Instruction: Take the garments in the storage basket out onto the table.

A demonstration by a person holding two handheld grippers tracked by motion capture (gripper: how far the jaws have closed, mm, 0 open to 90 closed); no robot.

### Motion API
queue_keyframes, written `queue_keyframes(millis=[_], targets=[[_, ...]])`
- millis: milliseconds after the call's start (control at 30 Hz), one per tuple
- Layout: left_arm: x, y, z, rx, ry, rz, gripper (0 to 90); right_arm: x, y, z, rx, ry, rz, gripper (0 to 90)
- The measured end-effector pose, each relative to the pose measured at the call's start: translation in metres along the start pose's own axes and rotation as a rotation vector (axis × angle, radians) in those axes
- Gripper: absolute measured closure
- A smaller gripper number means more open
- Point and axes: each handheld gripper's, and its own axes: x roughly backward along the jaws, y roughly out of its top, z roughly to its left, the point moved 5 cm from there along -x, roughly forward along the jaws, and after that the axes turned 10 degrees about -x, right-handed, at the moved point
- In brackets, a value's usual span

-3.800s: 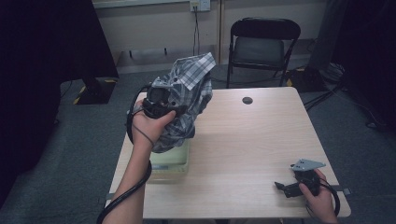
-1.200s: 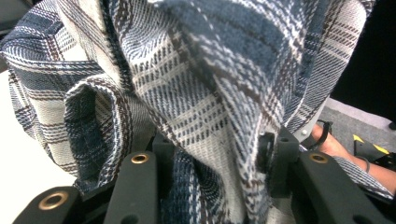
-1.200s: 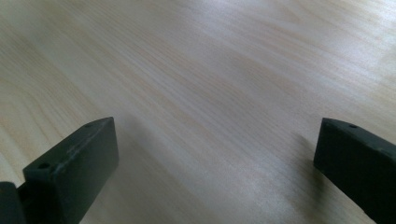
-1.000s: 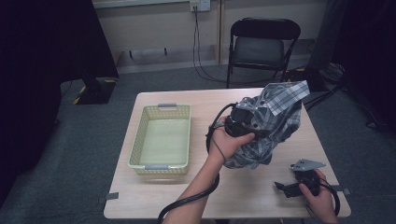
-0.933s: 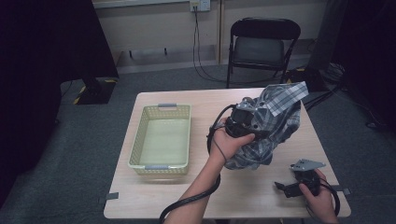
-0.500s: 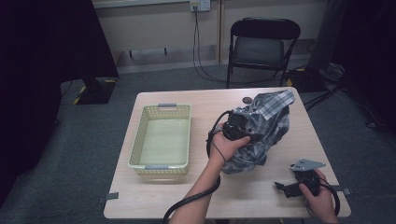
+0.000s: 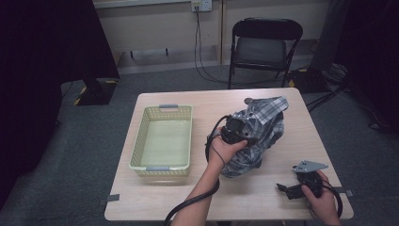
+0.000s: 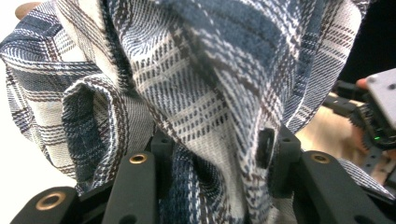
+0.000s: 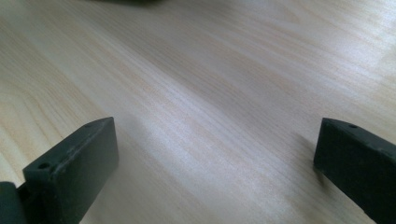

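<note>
Two grippers: left gripper pinches plaid shirt at frame centre; right gripper spread, lower right.

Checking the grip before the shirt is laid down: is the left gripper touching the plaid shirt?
Touching. The left gripper view shows the left gripper shut on a fold of the plaid shirt.

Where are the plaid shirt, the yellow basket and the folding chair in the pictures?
plaid shirt [image 7: 263, 125]: high view, on the bunched cloth.
yellow basket [image 7: 163, 170]: high view, on its near rim.
folding chair [image 7: 259, 49]: high view, on its seat.
</note>
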Motion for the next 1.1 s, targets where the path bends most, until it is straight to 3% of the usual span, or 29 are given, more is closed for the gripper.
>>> queue_keyframes(millis=[167,400,800,1100], targets=[[-0.005,-0.008,0.004,-0.008,0.004,0.017,56.3,0.000,0.000,0.000,0.000,0.000,0.000,0.0],[-0.009,-0.023,0.011,0.028,0.010,0.030,55.3,0.000,0.000,0.000,0.000,0.001,0.000,0.0],[-0.011,-0.031,0.012,0.031,0.002,0.041,51.3,0.000,0.000,0.000,-0.001,0.000,0.000,0.0],[-0.015,-0.036,0.010,0.040,-0.014,0.053,42.9,0.000,0.000,0.000,0.000,0.000,0.000,0.0]])
